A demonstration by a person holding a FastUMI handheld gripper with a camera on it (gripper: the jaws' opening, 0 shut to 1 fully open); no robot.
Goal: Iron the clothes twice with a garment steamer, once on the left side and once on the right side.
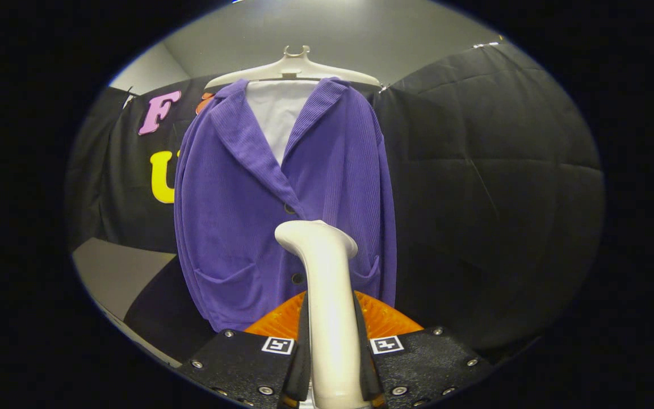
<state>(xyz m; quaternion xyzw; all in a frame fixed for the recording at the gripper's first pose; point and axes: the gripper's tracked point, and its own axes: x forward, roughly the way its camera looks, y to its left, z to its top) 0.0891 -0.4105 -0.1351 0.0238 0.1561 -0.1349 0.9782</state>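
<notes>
Steamer (327, 295), smooth white plastic with a curved neck, is clamped between both fingers of the gripper (332, 363); its head sits just before the jacket (281, 204), purple ribbed knit with dark buttons, on a white hanger (293, 69). An orange ridged thing (384, 318) is half hidden.

- The gripper (332, 363) is seen from behind, looking forward along its two fingers.
- Its black fingers (303, 358) stand close together, one on each side of the white steamer handle (327, 307), and both press against it.
- The jaws are narrowed to the handle's width, with no gap showing between finger and handle on either side.
- The gripper body is level: its two black plates with square markers sit at the same height, left and right of the fingers.
- The gripper points straight ahead, with the handle rising upright between the fingers.
</notes>
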